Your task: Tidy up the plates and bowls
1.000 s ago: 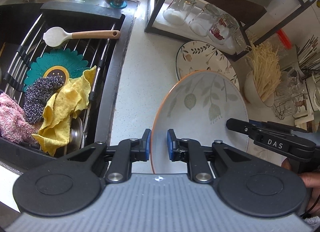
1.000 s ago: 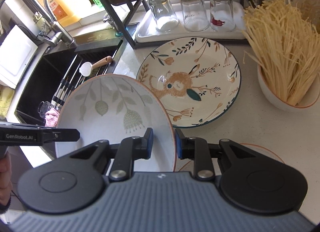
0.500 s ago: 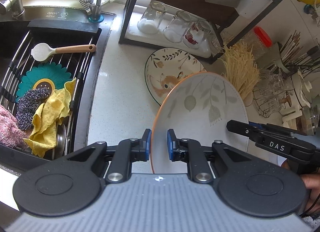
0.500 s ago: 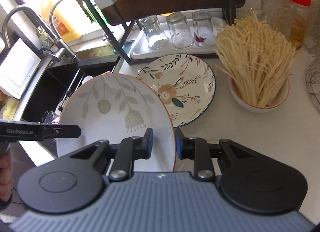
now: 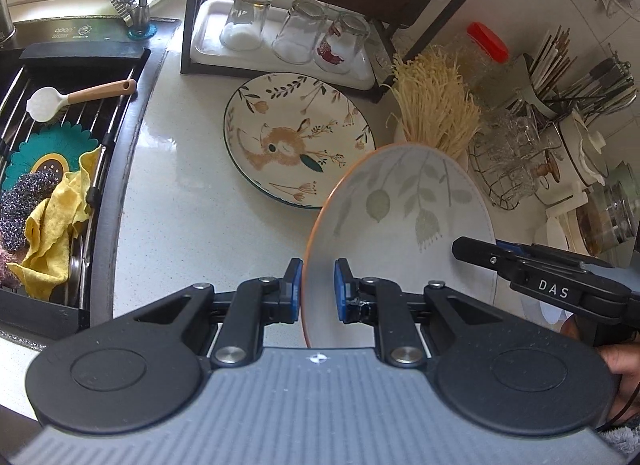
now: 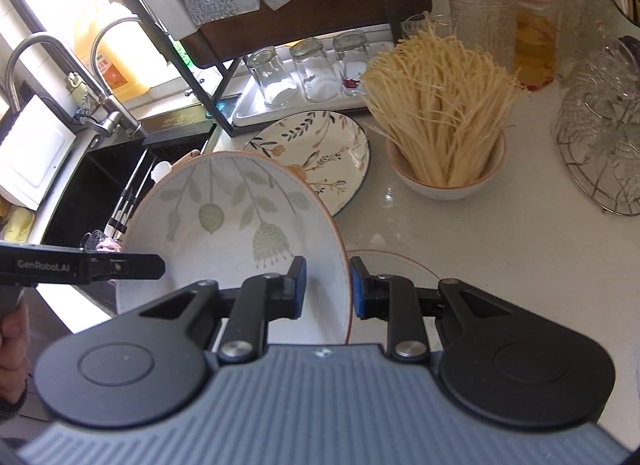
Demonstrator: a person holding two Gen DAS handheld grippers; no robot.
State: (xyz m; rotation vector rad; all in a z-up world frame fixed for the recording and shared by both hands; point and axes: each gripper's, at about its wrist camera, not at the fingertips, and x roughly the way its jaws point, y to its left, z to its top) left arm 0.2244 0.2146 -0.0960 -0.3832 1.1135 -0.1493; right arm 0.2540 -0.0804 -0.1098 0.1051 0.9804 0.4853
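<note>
Two tools carry one dish between them: my left tool (image 5: 316, 285) pinches the near-left rim of the leaf-patterned plate (image 5: 404, 221), and my right tool (image 6: 328, 287) pinches its opposite rim, each with its blue pads closed on the orange edge. Held that way, the plate hangs clear of the desk (image 5: 192, 201), tipped so that its face turns up and toward me. It sits directly ahead of both tools, spanning the gap between them (neither hand is nearer; each has its own side).

Ahead of the left tool and a little to its left lies the rabbit-patterned plate (image 5: 298, 137), flat on the desk, apart from the one I hold. From the right tool it lies ahead and to the left, partly hidden behind the held plate's far rim. That is the relation the next move turns on, as I judge it: stacking means carrying the held plate forward and levelling it over the rabbit plate.

Just ahead-right of the right tool stands the bowl of noodles (image 6: 444, 173), close enough to clip. Below that tool's right finger another orange rim (image 6: 394, 259) rests on the desk.
</note>
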